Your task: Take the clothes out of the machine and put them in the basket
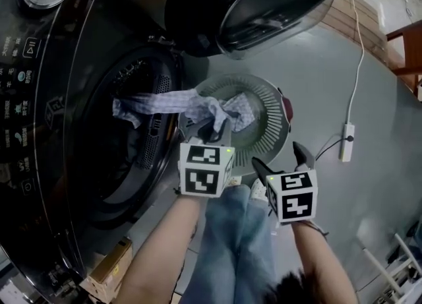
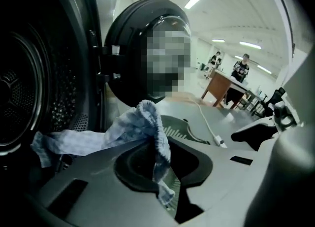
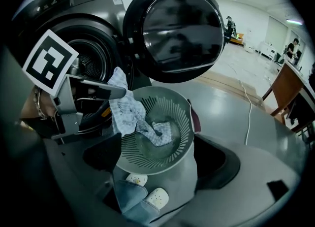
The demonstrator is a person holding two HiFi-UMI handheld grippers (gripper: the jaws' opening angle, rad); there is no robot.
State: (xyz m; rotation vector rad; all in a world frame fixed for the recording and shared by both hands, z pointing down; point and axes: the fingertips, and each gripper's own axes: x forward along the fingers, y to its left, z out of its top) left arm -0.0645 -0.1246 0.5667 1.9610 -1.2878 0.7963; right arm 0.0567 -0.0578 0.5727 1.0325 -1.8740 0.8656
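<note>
While the bare left forearm (image 1: 155, 250) reaches up from the lower edge of the head view, the left gripper (image 1: 214, 126) points forward and down over the near rim of the basket (image 1: 273, 108). Its jaws are clamped on the cloth (image 1: 165, 105), pinching a bunched fold. The right forearm (image 1: 323, 256) comes up beside it, and the right gripper (image 1: 283, 163) tilts steeply down, just right of the left one. Its jaws stand wide apart with nothing gripped between them; the basket lies ahead of them and a little to the left.

The cloth is a thin, pale blue-and-white fabric with a fine pattern, crumpled and twisted, with a gathered hem that shows in the left gripper view. From the left gripper's jaws it stretches away to the left, into the dark mouth of the washing machine (image 1: 53, 98), where its far end hangs over the drum's lip. Its other end trails past the jaws and down into the basket, lying against the slotted grey wall and bottom.

The basket is round and grey and stands on the floor (image 1: 343, 72) directly beyond the left gripper, below the machine's open door (image 1: 257, 6). The person's jeans (image 1: 241, 243) and light shoes (image 3: 147, 196) sit behind and beneath both grippers.
</note>
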